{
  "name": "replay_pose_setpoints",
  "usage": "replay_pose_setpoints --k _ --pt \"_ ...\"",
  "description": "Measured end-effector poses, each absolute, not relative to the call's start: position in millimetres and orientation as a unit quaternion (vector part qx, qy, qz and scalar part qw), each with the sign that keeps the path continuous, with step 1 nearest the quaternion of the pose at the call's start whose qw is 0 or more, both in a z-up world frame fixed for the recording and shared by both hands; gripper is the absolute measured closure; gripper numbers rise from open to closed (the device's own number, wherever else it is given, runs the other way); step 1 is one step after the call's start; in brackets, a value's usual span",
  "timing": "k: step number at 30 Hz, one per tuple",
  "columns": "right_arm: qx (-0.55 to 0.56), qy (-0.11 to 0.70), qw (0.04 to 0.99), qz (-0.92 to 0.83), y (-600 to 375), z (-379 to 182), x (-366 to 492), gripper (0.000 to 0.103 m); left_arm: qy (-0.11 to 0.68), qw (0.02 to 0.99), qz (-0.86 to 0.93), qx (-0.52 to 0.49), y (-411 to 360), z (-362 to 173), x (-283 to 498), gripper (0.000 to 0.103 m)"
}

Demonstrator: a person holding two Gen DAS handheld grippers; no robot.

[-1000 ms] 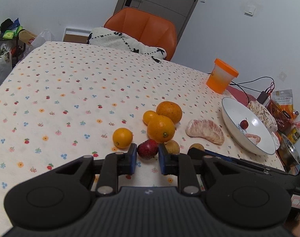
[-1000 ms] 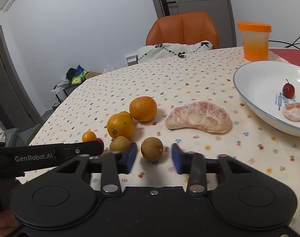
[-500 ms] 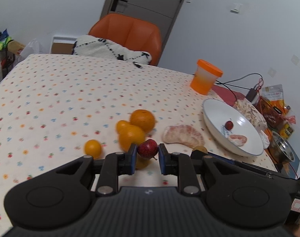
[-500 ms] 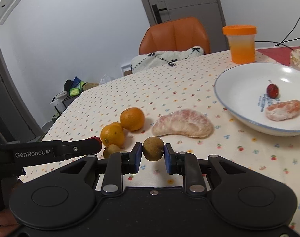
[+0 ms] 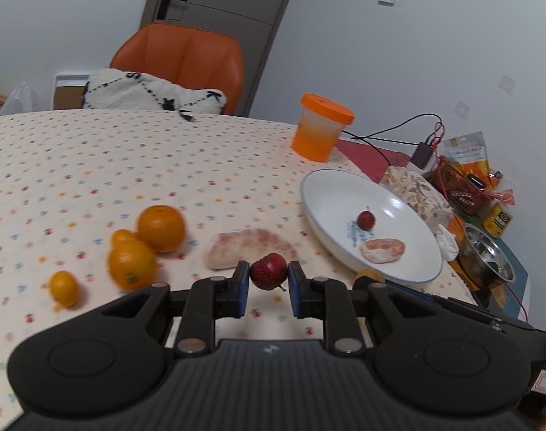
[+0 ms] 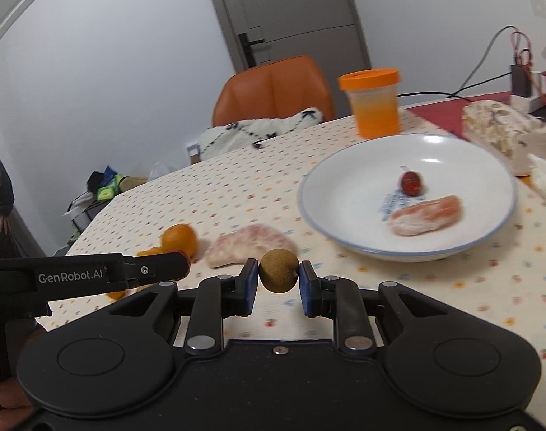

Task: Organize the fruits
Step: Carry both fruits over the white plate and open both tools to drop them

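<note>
Fruits are mid-transfer: a small red fruit (image 5: 269,271) is clamped in the left gripper (image 5: 266,284) jaws, a round brown fruit (image 6: 279,275) in the right gripper (image 6: 278,284) jaws, both raised above the counter (image 5: 93,165) near a white plate (image 6: 344,186); oranges (image 5: 161,218) lie left.

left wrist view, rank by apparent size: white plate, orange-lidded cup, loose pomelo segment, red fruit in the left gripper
1. white plate
2. and 3. orange-lidded cup and pomelo segment: look alike, unranked
4. red fruit pinched in the left gripper, despite being nearest

Your left gripper (image 5: 269,292) and right gripper (image 6: 278,291) are matte black, with blue pads (image 5: 241,287), silver screws and white "GenRobot.AI" lettering.
</note>
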State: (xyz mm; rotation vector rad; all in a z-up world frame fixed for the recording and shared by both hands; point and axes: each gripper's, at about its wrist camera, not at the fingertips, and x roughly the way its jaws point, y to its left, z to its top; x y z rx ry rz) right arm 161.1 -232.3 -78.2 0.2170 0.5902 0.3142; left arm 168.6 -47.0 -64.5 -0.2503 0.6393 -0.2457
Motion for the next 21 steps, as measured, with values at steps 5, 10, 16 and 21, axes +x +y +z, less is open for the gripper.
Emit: replay_pose_setpoints --k 5,10,16,21 --pt "0.104 0.282 0.945 0.129 -251.9 -76.2 159.4 0.08 0.312 0.933 -0.135 -0.121 -64.0 -62.7 178.5 0.082" --pt "0.107 0.278 0.949 0.103 -271.2 -74.9 159.4 0.08 0.309 0.932 -0.151 -0.116 -80.2 -60.1 187.2 0.082" --pt "0.104 0.271 0.953 0.083 -286.6 -73.5 161.0 0.08 0.312 0.929 -0.164 -0.116 -96.9 -60.6 198.1 0.082" --pt "0.107 0.267 0.955 0.071 -298.5 -73.1 163.6 0.08 0.312 0.928 -0.17 -0.108 -108.9 -58.7 204.5 0.082"
